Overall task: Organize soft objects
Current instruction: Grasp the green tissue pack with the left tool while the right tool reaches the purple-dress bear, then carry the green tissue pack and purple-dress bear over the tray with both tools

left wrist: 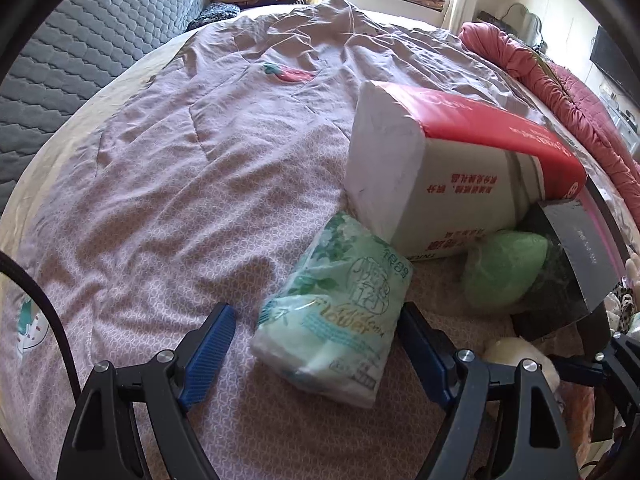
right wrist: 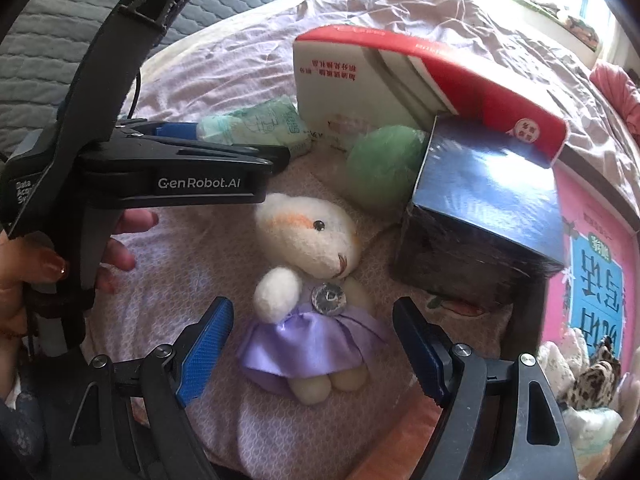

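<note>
The left tongs (left wrist: pixel 316 356) stand wide, with the green tissue pack (left wrist: pixel 336 320) lying between the two blue pads at the lower centre of the left wrist view. The right pad (left wrist: pixel 420 354) sits just beside the pack's edge, perhaps touching it; the left pad is apart from it. That straddle suggests a grasp being lined up: the pack is soft, so a wide opening lets the pads come down either side before squeezing.

The pack lies flat on the bed (left wrist: pixel 180 184), its far end against the big red-and-white tissue brick (left wrist: pixel 448 168), which leans tilted at the centre right. The brick seems propped on what lies under it: a green round lump (left wrist: pixel 504 272) and a dark box (left wrist: pixel 576 256), which would explain its slant.

In the right wrist view the right tongs (right wrist: pixel 312 350) are also wide, empty, and frame the plush doll (right wrist: pixel 308 280) in a purple skirt. The doll lies on its back at frame centre, head toward the top, its skirt and legs between the pads with neither pad touching. This looks like a second pick being prepared.

At the right edge a pink book (right wrist: pixel 592 264) stands behind the dark box, and a leopard-print plush (right wrist: pixel 592 380) sits at lower right, perhaps the pile where soft things are gathered; I cannot tell for sure. The task looks early: pack and doll both lie loose on the bed.
</note>
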Action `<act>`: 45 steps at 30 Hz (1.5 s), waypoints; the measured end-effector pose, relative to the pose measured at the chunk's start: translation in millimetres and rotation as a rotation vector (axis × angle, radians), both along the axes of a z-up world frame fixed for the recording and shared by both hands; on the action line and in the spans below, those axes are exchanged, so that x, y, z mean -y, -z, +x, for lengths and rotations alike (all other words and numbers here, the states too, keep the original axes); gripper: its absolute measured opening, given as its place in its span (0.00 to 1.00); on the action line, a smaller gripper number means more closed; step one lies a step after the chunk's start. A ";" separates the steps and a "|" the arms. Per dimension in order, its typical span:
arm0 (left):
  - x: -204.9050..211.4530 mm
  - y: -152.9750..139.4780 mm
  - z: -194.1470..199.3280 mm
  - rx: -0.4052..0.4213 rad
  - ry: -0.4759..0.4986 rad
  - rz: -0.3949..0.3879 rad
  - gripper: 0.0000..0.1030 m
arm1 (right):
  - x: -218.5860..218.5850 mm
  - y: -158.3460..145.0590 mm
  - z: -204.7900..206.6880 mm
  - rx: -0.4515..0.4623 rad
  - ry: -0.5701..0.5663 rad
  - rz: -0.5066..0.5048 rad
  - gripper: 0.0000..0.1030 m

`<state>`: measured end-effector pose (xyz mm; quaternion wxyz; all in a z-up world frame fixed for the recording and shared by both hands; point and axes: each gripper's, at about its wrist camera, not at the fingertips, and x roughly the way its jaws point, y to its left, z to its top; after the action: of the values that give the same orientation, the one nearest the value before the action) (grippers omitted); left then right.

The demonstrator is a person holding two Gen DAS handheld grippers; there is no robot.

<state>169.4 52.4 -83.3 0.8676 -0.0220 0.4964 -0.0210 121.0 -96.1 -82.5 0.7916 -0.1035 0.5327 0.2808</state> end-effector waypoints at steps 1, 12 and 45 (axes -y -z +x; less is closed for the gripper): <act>0.2 0.7 0.4 -0.001 -0.001 0.003 0.79 | 0.3 2.9 1.8 -0.013 0.003 0.007 0.81; -0.9 -0.4 -3.2 0.017 -0.012 -0.041 0.53 | 15.5 3.9 9.3 -0.045 0.065 0.078 0.45; 48.2 -109.3 -112.4 0.063 -0.014 -0.048 0.48 | 85.4 -97.6 -36.9 0.055 0.200 0.328 0.45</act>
<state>57.0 4.1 26.0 0.8822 -0.0454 0.4679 -0.0275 84.1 -181.6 15.2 0.8361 0.0730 0.4657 0.2808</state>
